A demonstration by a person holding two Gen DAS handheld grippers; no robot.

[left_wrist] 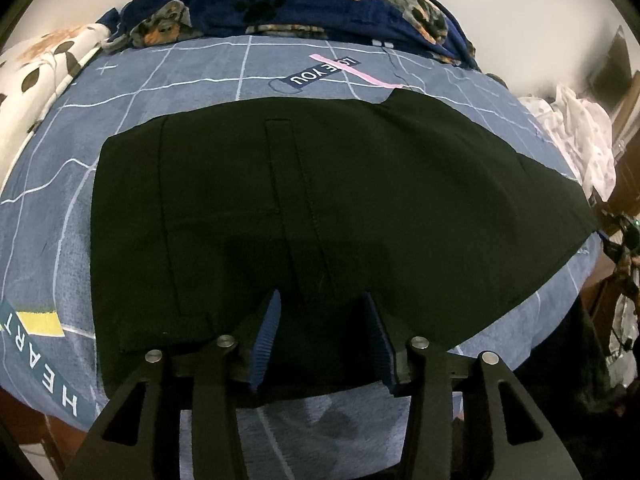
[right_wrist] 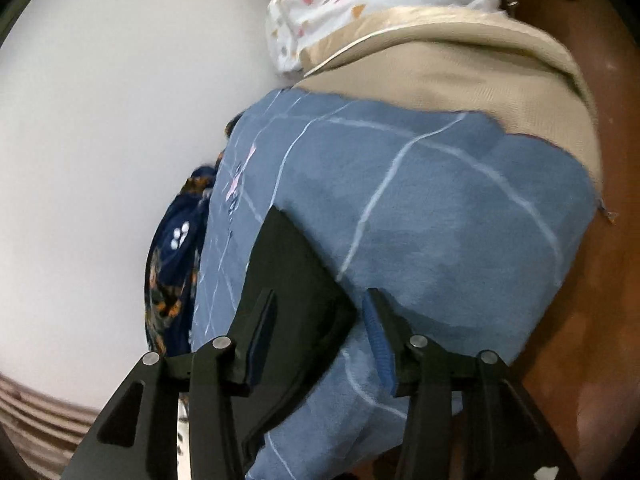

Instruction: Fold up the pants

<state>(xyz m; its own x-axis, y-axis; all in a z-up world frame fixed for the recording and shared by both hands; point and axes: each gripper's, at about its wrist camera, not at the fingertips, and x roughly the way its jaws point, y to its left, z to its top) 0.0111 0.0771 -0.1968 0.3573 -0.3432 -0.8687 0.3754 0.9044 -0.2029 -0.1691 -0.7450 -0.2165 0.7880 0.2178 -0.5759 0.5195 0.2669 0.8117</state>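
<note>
Black pants (left_wrist: pixel 320 208) lie flat on the blue bedsheet (left_wrist: pixel 168 80), near edge between and ahead of the left gripper (left_wrist: pixel 322 300), whose jaws stand partly apart, pads off the cloth; right gripper (right_wrist: pixel 320 300) likewise parted, a pants corner between its jaws, unclamped.

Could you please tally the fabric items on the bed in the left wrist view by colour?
Black: 1, the pants
Blue grid-lined: 1, the bed sheet
Navy with dog and paw print: 1, the blanket
White patterned: 2, the leaf-print cloth and the pale cloth
Total: 5
</note>
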